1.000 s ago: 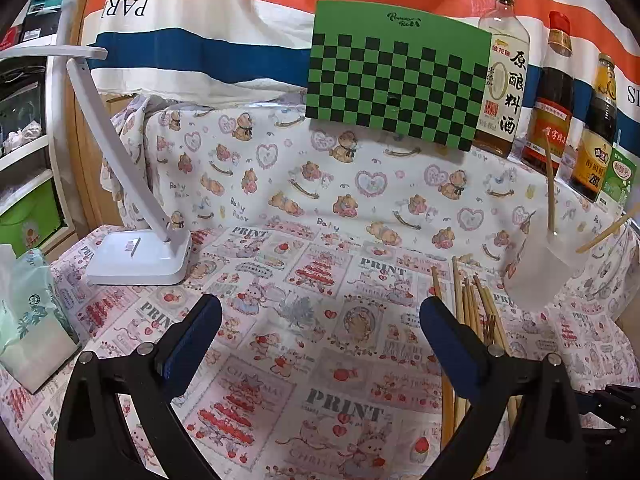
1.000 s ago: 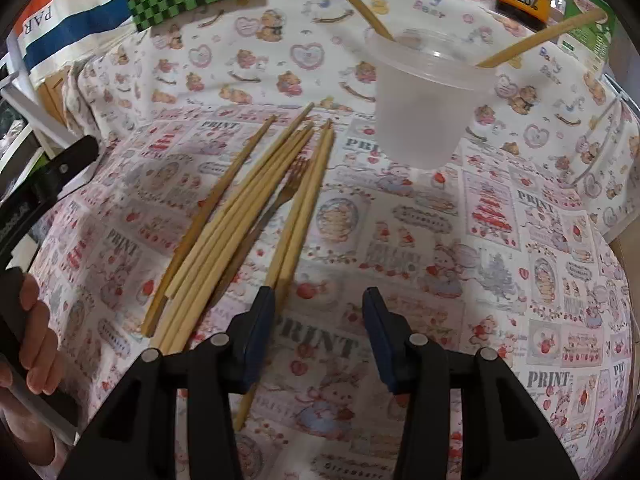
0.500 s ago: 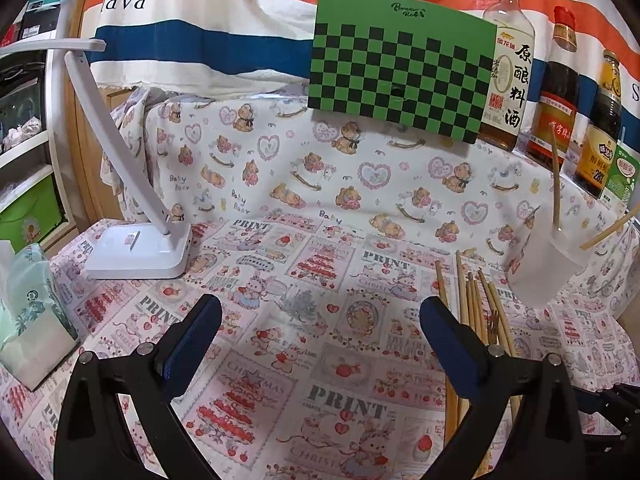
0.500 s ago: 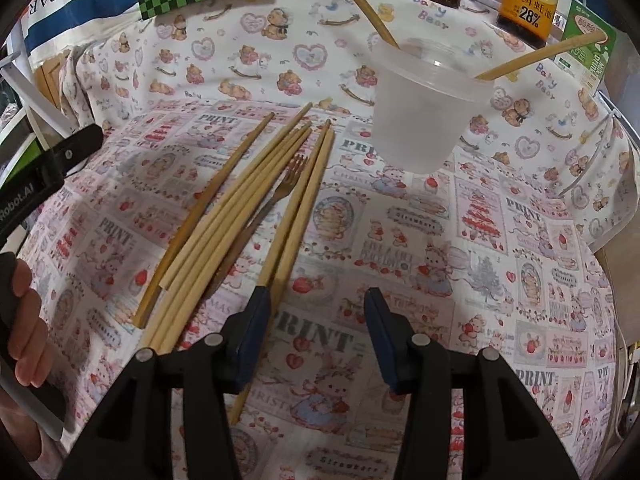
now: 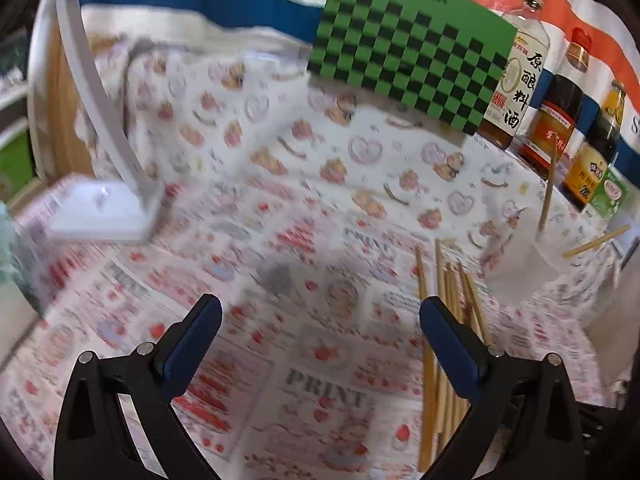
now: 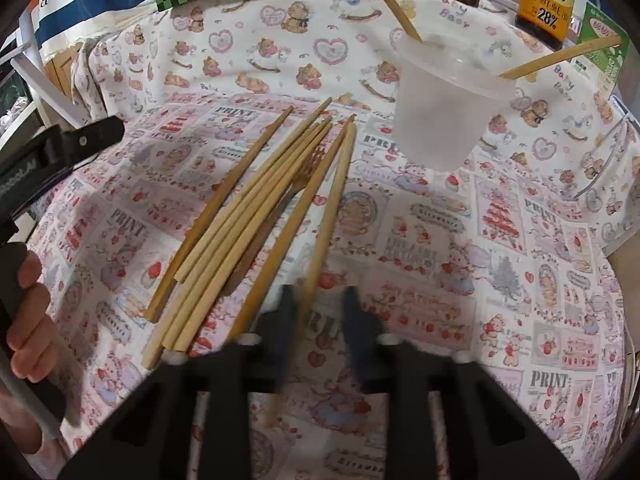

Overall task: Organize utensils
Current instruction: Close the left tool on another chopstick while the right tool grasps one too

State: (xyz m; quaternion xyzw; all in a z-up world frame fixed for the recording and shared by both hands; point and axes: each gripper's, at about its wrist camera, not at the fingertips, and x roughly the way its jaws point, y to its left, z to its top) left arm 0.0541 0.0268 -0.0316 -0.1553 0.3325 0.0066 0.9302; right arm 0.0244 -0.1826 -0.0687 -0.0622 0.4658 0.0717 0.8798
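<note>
R gripper (image 6: 318,312) jaws closing, blurred, one chopstick (image 6: 332,200) between them; rest of chopsticks (image 6: 240,224) on counter (image 6: 520,280) at 10 o'clock; cup (image 6: 444,112) at 1. L gripper (image 5: 320,332) jaws wide, empty.

We are seeing a table (image 6: 520,264) under a printed cloth (image 5: 320,384), bearing loose chopsticks (image 6: 248,216), a wooden fork (image 6: 280,204), a plastic cup (image 6: 440,120), a lamp base (image 5: 104,216) and bottles (image 5: 556,108).

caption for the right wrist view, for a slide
Right gripper closing around one chopstick beside the pile, cup beyond.
</note>
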